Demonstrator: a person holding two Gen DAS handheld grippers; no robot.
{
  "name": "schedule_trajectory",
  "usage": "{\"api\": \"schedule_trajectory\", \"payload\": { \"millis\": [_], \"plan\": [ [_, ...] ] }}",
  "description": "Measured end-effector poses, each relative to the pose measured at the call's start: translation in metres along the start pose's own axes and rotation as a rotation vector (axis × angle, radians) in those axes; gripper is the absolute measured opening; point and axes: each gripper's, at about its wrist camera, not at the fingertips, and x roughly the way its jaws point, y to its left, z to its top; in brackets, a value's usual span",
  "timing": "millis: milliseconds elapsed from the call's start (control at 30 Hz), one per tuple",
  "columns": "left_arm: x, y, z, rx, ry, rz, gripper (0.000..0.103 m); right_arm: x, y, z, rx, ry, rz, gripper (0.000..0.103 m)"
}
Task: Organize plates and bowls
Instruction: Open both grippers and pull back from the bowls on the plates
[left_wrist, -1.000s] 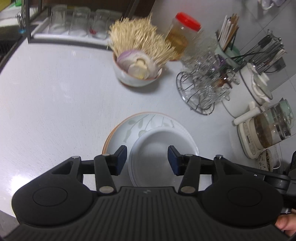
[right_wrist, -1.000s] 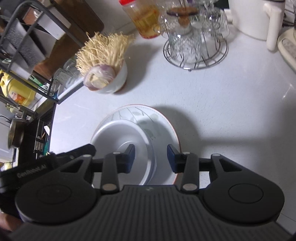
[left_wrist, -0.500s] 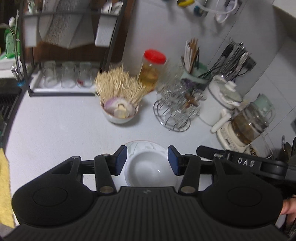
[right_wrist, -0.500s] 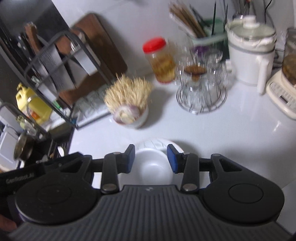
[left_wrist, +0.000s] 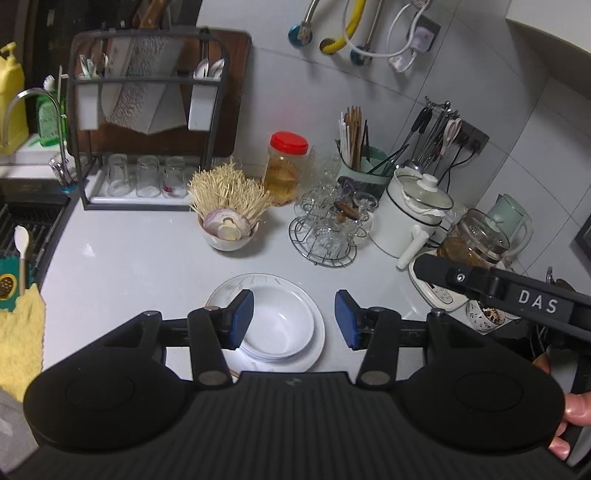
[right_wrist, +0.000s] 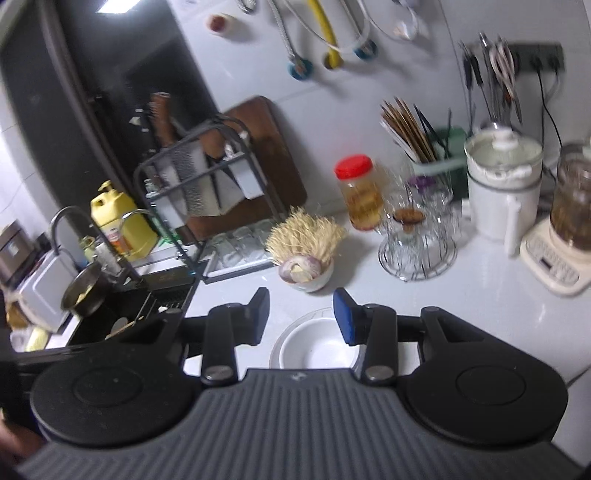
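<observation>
A stack of white bowls (left_wrist: 282, 326) sits on a patterned plate (left_wrist: 258, 286) on the white counter. My left gripper (left_wrist: 294, 319) hangs high above the stack, open, with nothing between its blue pads (left_wrist: 243, 317). In the right wrist view the same bowls (right_wrist: 317, 345) rest on the plate (right_wrist: 290, 326), partly hidden behind the tool. My right gripper (right_wrist: 300, 317) is also open and empty, well above them. Its black side arm (left_wrist: 498, 291) shows at the right of the left wrist view, with a person's fingers (left_wrist: 565, 410) below it.
Behind the plate stands a bowl of onion and pale roots (left_wrist: 227, 232). Also there are a wire rack of glasses (left_wrist: 325, 236), a red-lidded jar (left_wrist: 286, 166), a white pot (left_wrist: 410, 218) and a blender (left_wrist: 476, 240). A dish rack (left_wrist: 144, 147) and sink (left_wrist: 26, 221) lie left, by a yellow cloth (left_wrist: 18, 332).
Both grippers have risen and drawn back from the plate and bowls, which now look smaller. The back wall and racks have come into view. Both jaws keep the same gap.
</observation>
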Motion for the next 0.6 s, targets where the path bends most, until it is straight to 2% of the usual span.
{"api": "schedule_trajectory", "payload": {
  "millis": [67,267,600],
  "plan": [
    [-0.017,-0.009,-0.008,0.004,-0.045,0.028,0.055,-0.017,0.002,-0.003,-0.018,-0.025,0.014,0.042],
    [-0.062,-0.029,-0.033,0.016,-0.098,0.063,0.057,-0.054,0.002,-0.021,-0.056,-0.060,0.035,0.042],
    [-0.090,-0.051,-0.082,0.013,-0.066,0.068,0.069,-0.091,-0.009,-0.064,-0.076,-0.051,-0.006,0.042]
  ]
}}
